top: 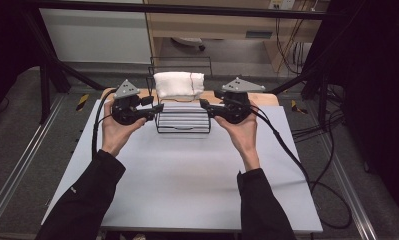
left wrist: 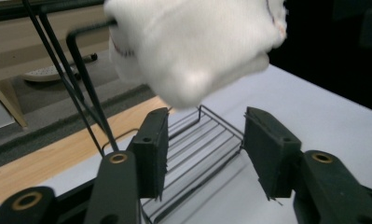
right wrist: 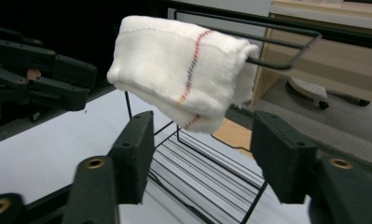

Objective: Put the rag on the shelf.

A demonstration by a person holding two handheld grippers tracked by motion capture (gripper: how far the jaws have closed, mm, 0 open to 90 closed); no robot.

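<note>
1. Nearest in the high view, two dark sleeves rise from the bottom edge over the bare grey table [top: 187,190]; each hand holds a gripper near frame centre.
2. The left gripper [top: 157,108] sits left of centre and the right gripper [top: 205,107] right of centre, tips pointing inward at each other. Both stand apart with nothing between the jaws.
3. Between them stands a black wire rack [top: 183,120]; its slatted base fills the gap between the tips.
4. The white towel [top: 179,84] hangs folded over the rack's top bar, just above and behind both tips, touching neither.
5. In the left gripper view the towel [left wrist: 193,46] is blurred and cut off by the top edge.
6. Beyond lie floor and cables, dim at both sides.
</note>
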